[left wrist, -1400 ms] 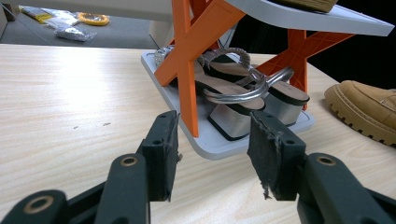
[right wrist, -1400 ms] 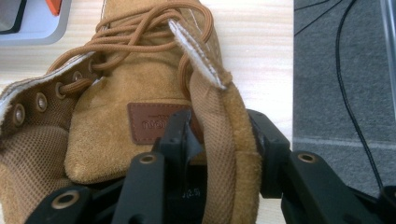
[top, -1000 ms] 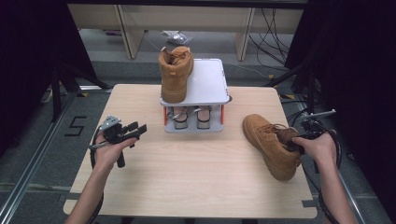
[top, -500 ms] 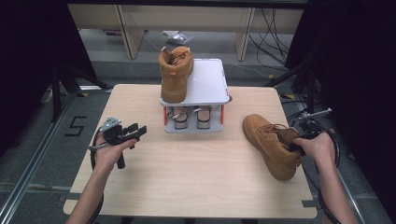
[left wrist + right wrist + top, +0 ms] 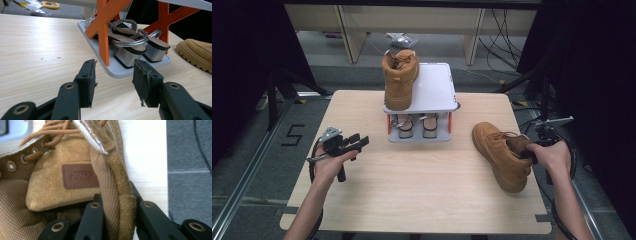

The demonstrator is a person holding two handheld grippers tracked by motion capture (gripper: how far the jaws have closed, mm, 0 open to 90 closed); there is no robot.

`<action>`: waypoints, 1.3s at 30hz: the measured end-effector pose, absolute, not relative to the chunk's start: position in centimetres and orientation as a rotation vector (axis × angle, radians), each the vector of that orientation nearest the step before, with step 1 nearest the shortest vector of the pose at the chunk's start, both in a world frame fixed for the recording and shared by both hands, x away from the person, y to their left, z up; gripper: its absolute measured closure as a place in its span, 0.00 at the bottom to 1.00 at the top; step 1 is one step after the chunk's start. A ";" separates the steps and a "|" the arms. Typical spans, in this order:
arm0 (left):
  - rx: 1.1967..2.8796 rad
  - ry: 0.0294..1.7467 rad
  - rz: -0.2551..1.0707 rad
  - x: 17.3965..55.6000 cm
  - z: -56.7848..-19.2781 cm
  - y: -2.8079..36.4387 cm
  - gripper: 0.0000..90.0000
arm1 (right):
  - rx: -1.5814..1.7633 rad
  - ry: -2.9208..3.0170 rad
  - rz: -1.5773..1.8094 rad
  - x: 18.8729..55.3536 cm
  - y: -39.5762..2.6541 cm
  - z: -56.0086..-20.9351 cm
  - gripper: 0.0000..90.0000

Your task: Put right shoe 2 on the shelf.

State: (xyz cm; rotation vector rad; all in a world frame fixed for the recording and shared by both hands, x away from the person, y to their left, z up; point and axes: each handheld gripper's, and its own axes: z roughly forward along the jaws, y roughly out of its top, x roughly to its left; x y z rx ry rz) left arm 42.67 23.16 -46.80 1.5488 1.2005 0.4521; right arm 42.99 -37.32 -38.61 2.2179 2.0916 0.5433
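Observation:
A tan suede boot (image 5: pixel 499 150) lies on its sole at the right of the wooden table (image 5: pixel 422 200), toe pointing to the far left. My right gripper (image 5: pixel 528 150) has just been closing its jaws, and they now pinch the boot's heel collar (image 5: pixel 117 207) from both sides, one jaw inside the boot (image 5: pixel 62 192). The matching boot (image 5: pixel 399 77) stands on the white top of a small rack (image 5: pixel 434 87). Held above the table's left side, my left gripper (image 5: pixel 358 143) points at the rack. Its jaws stand open around nothing (image 5: pixel 113 75).
Under the rack's shelf, between orange legs (image 5: pixel 103 27), a pair of silver block-heel sandals (image 5: pixel 135 45) rests on the grey base (image 5: pixel 117 71). Cables trail on the floor at the far right (image 5: pixel 512 30). Bare tabletop lies between the two hands.

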 end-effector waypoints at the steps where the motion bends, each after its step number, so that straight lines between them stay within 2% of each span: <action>1: 1.548 1.202 0.453 42.7 -46.8 23.2 0.58 | 2.253 2.053 0.564 43.0 -37.1 -38.7 0.90; 16: 1.542 1.208 0.453 42.7 -47.0 23.4 0.58 | 2.398 1.933 0.725 43.2 -37.1 -38.3 0.91; 37: 1.530 1.209 0.453 42.7 -46.9 23.7 0.58 | 2.330 1.904 0.868 44.1 -36.8 -37.6 0.92; 39: 1.531 1.213 0.457 42.7 -46.9 23.7 0.58 | 2.440 1.807 0.903 44.4 -36.3 -37.2 0.92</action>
